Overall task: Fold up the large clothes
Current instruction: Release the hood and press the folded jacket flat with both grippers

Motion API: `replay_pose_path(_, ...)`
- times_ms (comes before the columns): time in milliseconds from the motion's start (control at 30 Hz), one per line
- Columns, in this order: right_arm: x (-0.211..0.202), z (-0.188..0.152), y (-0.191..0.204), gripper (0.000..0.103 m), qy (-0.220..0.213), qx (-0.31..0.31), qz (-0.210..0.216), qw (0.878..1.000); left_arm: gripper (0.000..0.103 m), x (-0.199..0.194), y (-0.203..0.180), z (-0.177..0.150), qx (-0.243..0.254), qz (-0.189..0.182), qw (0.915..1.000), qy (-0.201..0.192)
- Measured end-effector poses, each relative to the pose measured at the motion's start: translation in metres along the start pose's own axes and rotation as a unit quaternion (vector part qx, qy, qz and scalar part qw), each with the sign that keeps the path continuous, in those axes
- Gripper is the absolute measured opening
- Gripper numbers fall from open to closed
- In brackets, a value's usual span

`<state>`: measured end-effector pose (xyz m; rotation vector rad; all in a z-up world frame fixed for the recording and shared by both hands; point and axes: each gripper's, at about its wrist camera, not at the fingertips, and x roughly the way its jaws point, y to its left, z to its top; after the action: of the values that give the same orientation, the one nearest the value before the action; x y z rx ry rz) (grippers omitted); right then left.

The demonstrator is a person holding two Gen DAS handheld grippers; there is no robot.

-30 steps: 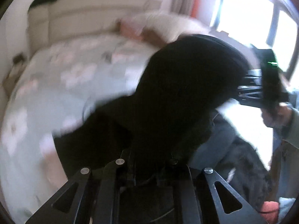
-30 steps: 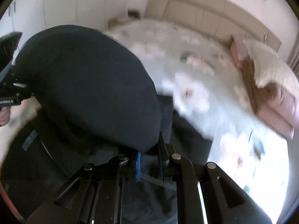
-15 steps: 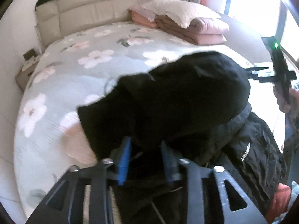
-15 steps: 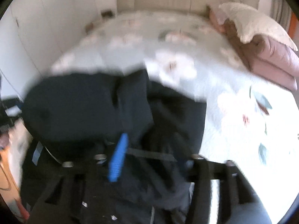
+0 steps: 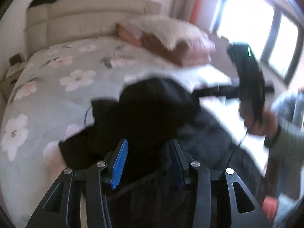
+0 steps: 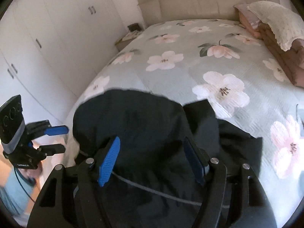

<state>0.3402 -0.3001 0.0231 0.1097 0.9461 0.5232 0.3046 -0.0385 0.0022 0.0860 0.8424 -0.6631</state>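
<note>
A large black garment (image 5: pixel 148 114) lies bunched on the near edge of the bed; it also shows in the right wrist view (image 6: pixel 152 133). My left gripper (image 5: pixel 148 157) is open, its blue-padded fingers just above the cloth, holding nothing. My right gripper (image 6: pixel 152 157) is open too, fingers spread over the garment. Each gripper shows in the other's view: the right one (image 5: pixel 214 91) blurred at the right, the left one (image 6: pixel 55 138) open at the far left, off the garment.
The bed (image 6: pixel 209 43) has a grey-green floral cover. Folded pink blankets and a cream pillow (image 6: pixel 275 22) sit at its far right. A beige headboard (image 5: pixel 85 13), white wardrobe doors (image 6: pixel 47 38), a nightstand (image 6: pixel 129 36) and a bright window (image 5: pixel 266 28) surround it.
Both grippers were shut on the black garment, holding it up; they lowered it onto the bed and opened. The garment now lies flatter, and the grippers have drawn back.
</note>
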Motion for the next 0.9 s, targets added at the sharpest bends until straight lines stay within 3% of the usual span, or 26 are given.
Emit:
replay_pose_path(100, -0.017, 0.004, -0.002, 0.074, -0.01, -0.006, -0.002, 1.0, 0.046, -0.026, 0.004, 0.001, -0.005, -0.002, 0.9997, -0.026)
replay_pose_path(233, -0.025, 0.053, -0.005, 0.077, -0.055, 0.002, 0.01, 0.998, 0.047, -0.043, 0.037, 0.038, -0.059, 0.006, 0.9933, -0.1)
replay_pose_path(333, -0.013, 0.069, 0.012, 0.078, -0.034, -0.052, -0.003, 0.998, 0.046, -0.041, 0.057, 0.059, -0.097, -0.002, 0.9877, -0.123)
replay_pose_path(433, -0.009, 0.047, 0.027, 0.081, -0.003, -0.095, -0.007, 0.995, 0.047, -0.034, 0.058, 0.065, -0.096, -0.005, 0.9885, -0.117)
replay_pose_path(600, -0.007, 0.022, 0.019, 0.085, 0.04, -0.084, -0.039, 0.995, 0.054, 0.006, 0.077, 0.075, -0.122, 0.027, 0.9891, -0.078)
replay_pose_path(700, -0.003, 0.007, 0.018, 0.09, 0.063, -0.108, -0.081, 0.989, 0.054, 0.027, 0.089, 0.077, -0.153, -0.001, 0.9865, -0.058)
replay_pose_path(800, 0.013, 0.0, 0.027, 0.09, 0.079, -0.128, -0.078, 0.986, 0.054, 0.04, 0.093, 0.079, -0.162, -0.013, 0.9856, -0.046)
replay_pose_path(900, 0.036, 0.006, 0.047, 0.091, 0.055, -0.192, -0.117, 0.973, 0.054, 0.05, 0.097, 0.083, -0.175, -0.03, 0.9834, -0.037)
